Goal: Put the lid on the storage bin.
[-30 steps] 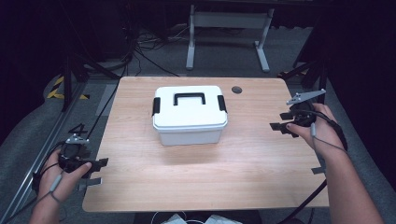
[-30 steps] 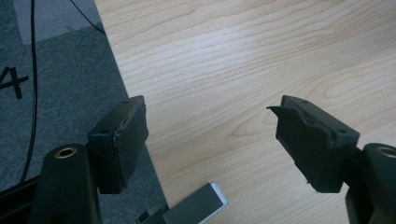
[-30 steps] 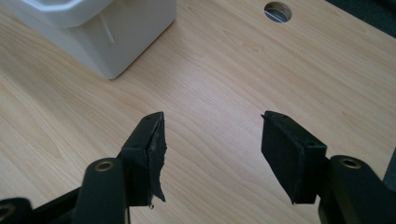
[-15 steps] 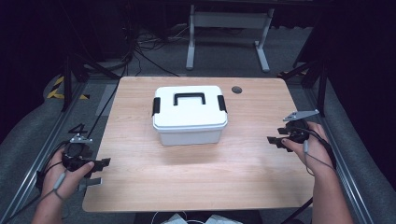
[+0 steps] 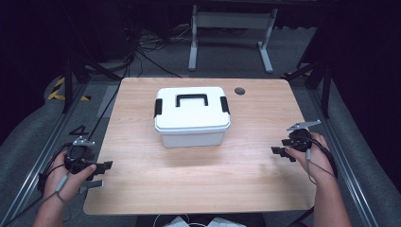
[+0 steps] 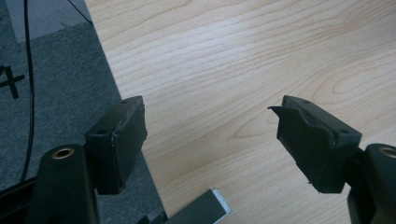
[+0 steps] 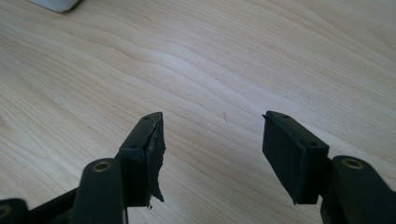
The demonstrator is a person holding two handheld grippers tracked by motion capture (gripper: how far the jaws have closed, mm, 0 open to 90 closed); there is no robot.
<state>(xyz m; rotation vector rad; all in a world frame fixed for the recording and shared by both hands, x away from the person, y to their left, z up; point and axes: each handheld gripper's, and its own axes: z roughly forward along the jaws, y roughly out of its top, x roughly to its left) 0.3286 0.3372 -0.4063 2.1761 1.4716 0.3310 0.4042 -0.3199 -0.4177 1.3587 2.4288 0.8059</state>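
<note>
**Two open grippers at the table sides, white box in the middle**

At the left edge of the wooden table [image 5: 142, 189], near the front corner, the left gripper [image 5: 97, 174] is held in the person's left hand [image 5: 66, 177]. Its jaws are wide apart and hold nothing. In the left gripper view, one jaw is over the grey floor [image 6: 51, 93] beside the table edge and the other jaw is over the wood.

In the middle of the table, a little toward the far side, stands a white box [image 5: 192, 116]. It has a lid with a black handle [image 5: 191, 99] on top and a black latch at each short end. The lid is on.

At the right side of the table, the right gripper [image 5: 280, 152] is held in the right hand [image 5: 309, 153]. Its jaws point toward the box, are also wide apart and are empty. Both grippers are well apart from the box. A small dark round spot [image 5: 239, 91] is on the table near the far edge, right of the box.
</note>
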